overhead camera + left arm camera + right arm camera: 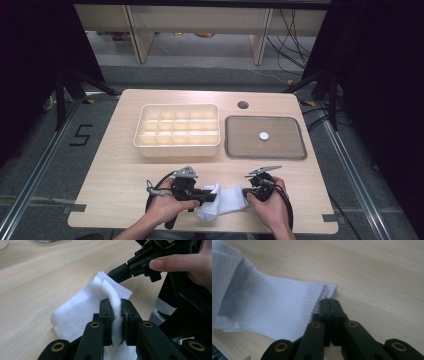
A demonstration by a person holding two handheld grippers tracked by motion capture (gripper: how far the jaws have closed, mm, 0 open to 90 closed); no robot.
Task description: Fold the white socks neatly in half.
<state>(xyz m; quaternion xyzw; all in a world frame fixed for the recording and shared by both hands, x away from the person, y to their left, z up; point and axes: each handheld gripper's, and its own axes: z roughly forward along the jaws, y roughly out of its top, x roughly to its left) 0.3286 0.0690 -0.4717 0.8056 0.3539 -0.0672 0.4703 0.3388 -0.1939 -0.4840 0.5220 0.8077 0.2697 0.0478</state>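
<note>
— Sock (227, 200), one, white, lying at the near edge of the table (115, 165) between the two hands. Do you count the same?

— One sock, yes. Its ribbed cuff points toward the right gripper (248, 190); the bunched, folded end lies at the left gripper (214, 196).

— How does the left gripper stand?

— In the left gripper view its two black jaws are pressed on a raised fold of the white fabric (110, 293), cloth pinched between the pads. It has hold of the sock.

— And the right one?

— In the right gripper view the jaws meet with no gap, right at the edge of the ribbed cuff (287, 307). Closed fully; whether any cloth is caught between the tips I cannot tell. In the left gripper view its tips touch the cuff.

— Hands?

— Two, one wrapped around each gripper: left hand (165, 206), right hand (272, 205), forearms entering from the bottom.

— Farther out?

— One cream divider box (142, 145) with three rows of five compartments, fifteen cells. Just beside it to the right, one grey tray (235, 150), holding one small white disc (263, 135). One round hole (243, 105) in the tabletop behind the tray.
</note>
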